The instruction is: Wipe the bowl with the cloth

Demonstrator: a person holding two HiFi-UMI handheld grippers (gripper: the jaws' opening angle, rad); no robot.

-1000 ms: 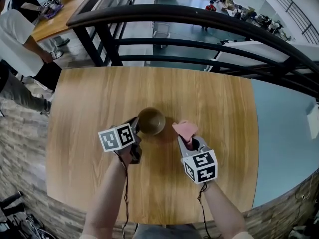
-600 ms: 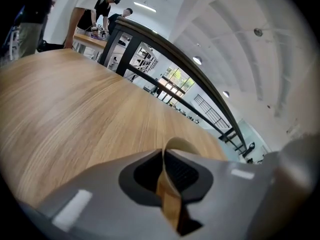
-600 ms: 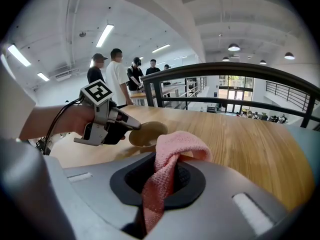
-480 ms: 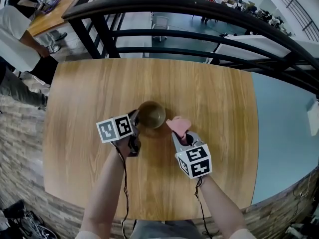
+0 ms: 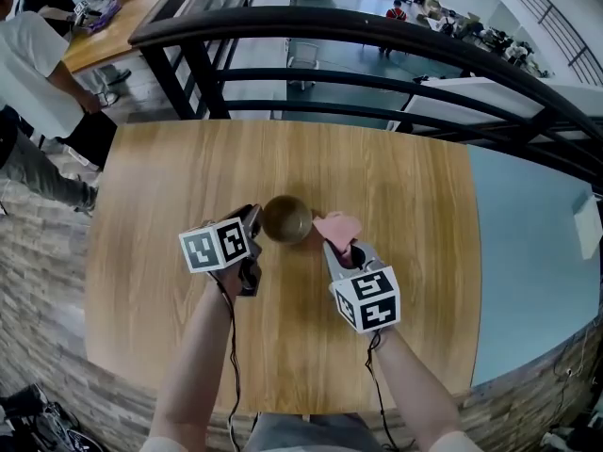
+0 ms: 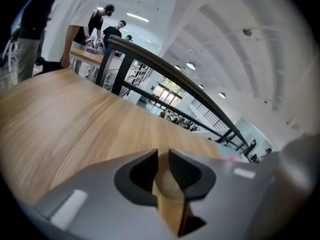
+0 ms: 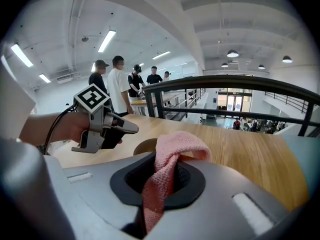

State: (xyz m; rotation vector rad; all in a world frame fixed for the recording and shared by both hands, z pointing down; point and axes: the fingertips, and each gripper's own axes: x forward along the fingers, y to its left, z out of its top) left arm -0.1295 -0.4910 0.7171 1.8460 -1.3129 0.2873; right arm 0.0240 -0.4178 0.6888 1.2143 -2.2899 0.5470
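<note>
Cloth [image 7: 175,144] sits clamped in the right gripper [image 7: 167,158]: it is pink, and a fold of it hangs over the jaw tips. The left gripper [image 5: 252,217] carries nothing. Its jaws have just been opening and stand a little apart, with no pad pressing on anything. Through the gap we see only a rounded brown shape, probably the bowl [image 5: 286,219]. The bowl stands upright on the wooden table [image 5: 405,186], just ahead of the left tips and ahead-left of the right ones. It is near the cloth but, as we judge, not touching it. Beyond the table runs a dark railing [image 5: 377,28]. We think the wiping is either finished or paused, since the cloth is outside the bowl and nothing holds the bowl.
</note>
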